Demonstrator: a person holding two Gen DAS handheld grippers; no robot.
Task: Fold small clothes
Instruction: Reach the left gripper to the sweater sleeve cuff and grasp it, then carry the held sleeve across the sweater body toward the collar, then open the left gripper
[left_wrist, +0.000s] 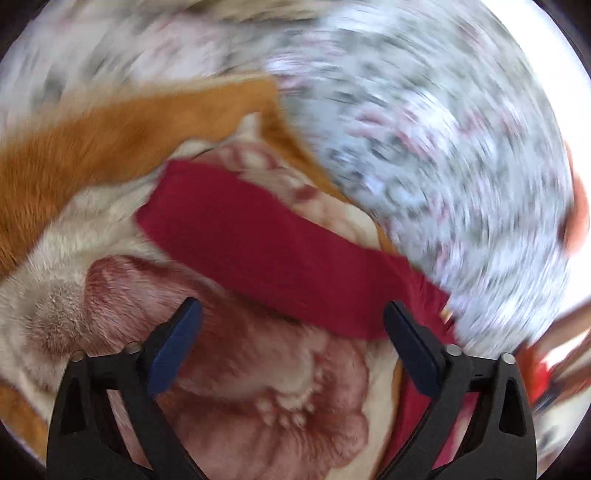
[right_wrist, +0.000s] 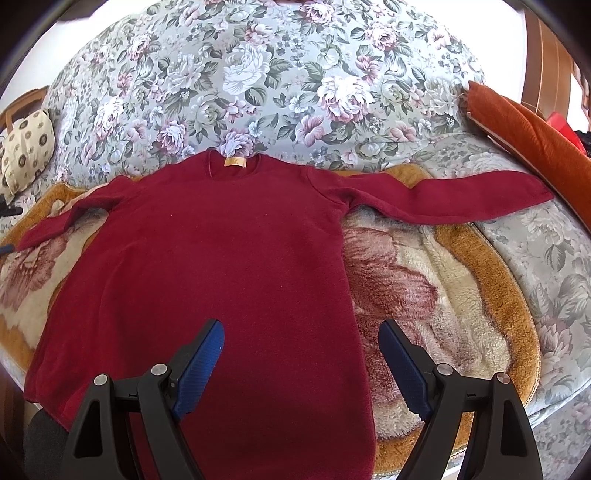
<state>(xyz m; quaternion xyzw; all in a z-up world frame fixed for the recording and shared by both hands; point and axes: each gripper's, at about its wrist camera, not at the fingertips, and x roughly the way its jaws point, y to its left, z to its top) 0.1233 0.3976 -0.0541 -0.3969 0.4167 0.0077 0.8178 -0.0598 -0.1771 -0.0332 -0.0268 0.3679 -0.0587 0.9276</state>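
Observation:
A dark red long-sleeved sweater (right_wrist: 221, 266) lies flat on a fluffy blanket (right_wrist: 424, 280), neck with a yellow label (right_wrist: 235, 163) at the far side, both sleeves spread out sideways. My right gripper (right_wrist: 301, 354) is open and empty, hovering over the sweater's lower right edge. In the blurred left wrist view my left gripper (left_wrist: 291, 332) is open and empty, just short of the sweater's left sleeve (left_wrist: 258, 243), which runs diagonally across the blanket (left_wrist: 258, 387).
The blanket, cream with pink flowers and an orange border (right_wrist: 517, 302), lies on a floral sofa (right_wrist: 280, 74). An orange cushion (right_wrist: 535, 136) leans at the right. A patterned cream pillow (right_wrist: 26, 147) sits at the left.

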